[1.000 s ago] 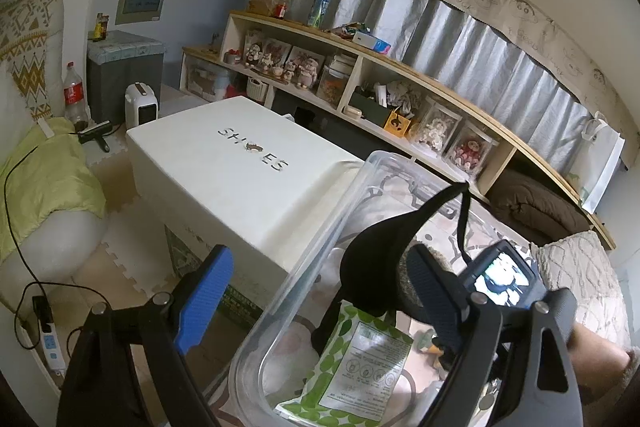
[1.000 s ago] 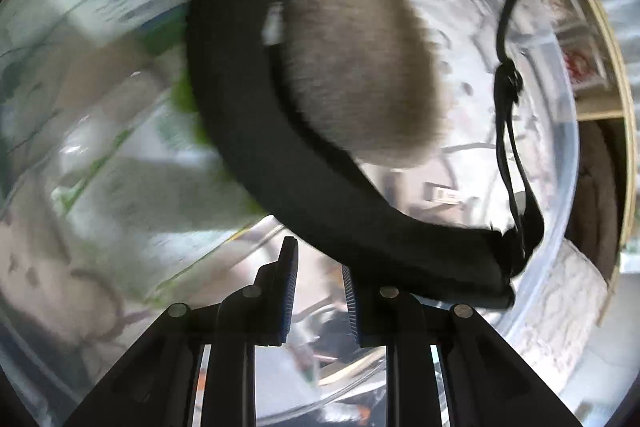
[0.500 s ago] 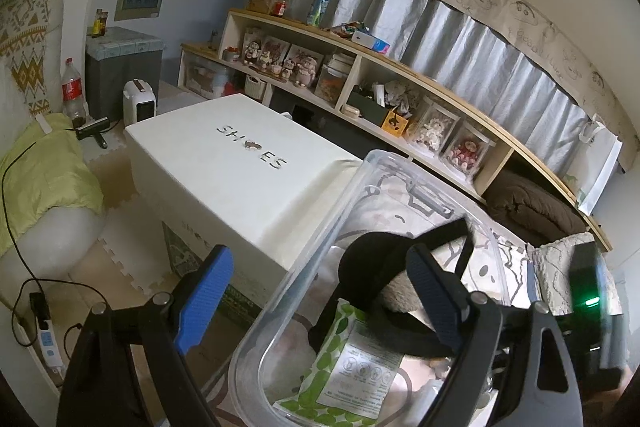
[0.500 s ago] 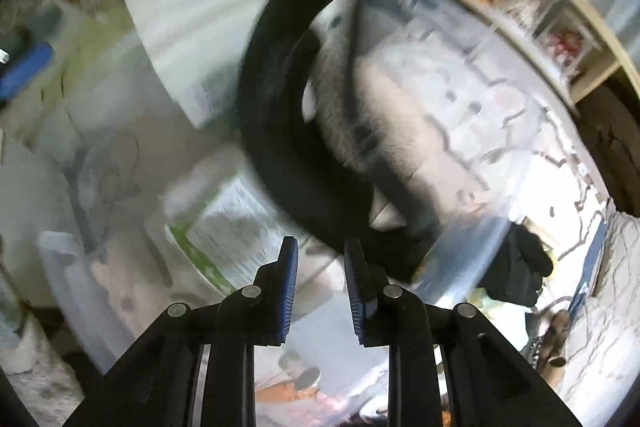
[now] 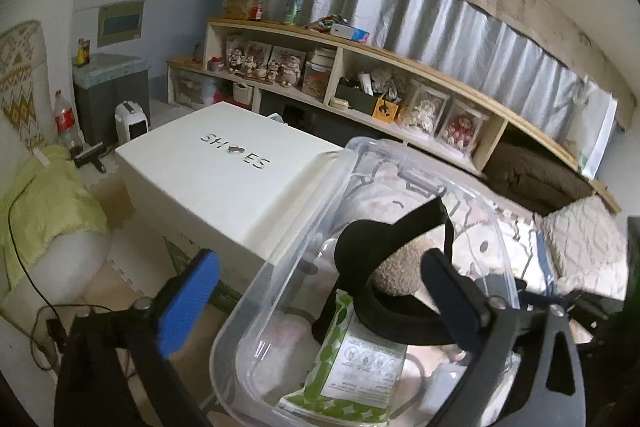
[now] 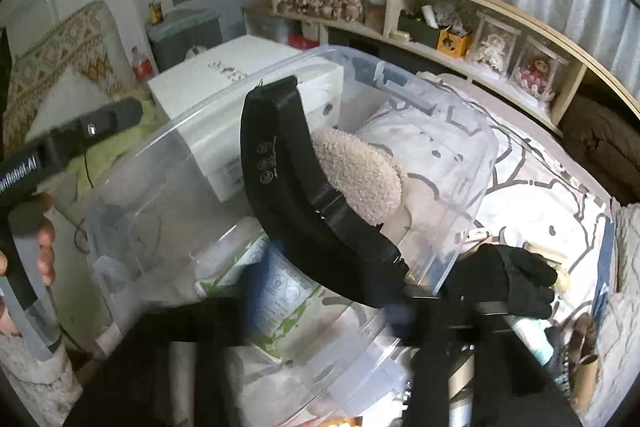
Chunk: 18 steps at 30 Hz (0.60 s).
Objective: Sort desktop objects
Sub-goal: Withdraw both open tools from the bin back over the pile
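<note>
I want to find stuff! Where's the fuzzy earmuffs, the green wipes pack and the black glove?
fuzzy earmuffs (image 6: 356,175), right wrist view, on the beige fluffy pad.
green wipes pack (image 5: 356,367), left wrist view, on its white label.
black glove (image 6: 516,279), right wrist view, on its palm.

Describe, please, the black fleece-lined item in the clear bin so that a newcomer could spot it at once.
Find the clear plastic bin beside the white shoe box. Inside it, propped above the green-and-white packet, leans the black curved earmuff. Its beige fleece pad sets it apart from everything else in there.
</note>
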Available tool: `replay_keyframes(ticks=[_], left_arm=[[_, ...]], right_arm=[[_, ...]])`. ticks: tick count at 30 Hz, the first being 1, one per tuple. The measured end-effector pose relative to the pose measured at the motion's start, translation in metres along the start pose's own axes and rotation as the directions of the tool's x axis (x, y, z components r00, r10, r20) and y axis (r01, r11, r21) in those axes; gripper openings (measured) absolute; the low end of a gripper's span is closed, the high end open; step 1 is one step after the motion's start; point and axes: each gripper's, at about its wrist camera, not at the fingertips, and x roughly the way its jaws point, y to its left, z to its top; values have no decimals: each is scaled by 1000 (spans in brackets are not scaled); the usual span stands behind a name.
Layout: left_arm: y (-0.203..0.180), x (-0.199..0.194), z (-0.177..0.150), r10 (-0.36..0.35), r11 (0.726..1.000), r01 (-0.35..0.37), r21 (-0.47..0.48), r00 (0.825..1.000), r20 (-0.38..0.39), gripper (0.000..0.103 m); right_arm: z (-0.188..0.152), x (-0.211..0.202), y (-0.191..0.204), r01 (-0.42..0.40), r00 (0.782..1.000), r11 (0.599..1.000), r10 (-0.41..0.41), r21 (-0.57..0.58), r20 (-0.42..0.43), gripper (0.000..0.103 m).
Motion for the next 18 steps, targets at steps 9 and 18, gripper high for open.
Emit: replay_keyframes(ticks=[9, 18], left_arm=[[-24, 2, -6, 44, 995, -42, 93, 999, -16, 103], [-44, 2, -11, 52, 988, -49, 148, 999, -15, 103]], right_arm=[[-12, -15, -23, 41, 992, 996, -49, 77, 112, 103], [-29, -39, -55, 58, 978, 984, -90, 168, 186, 103]])
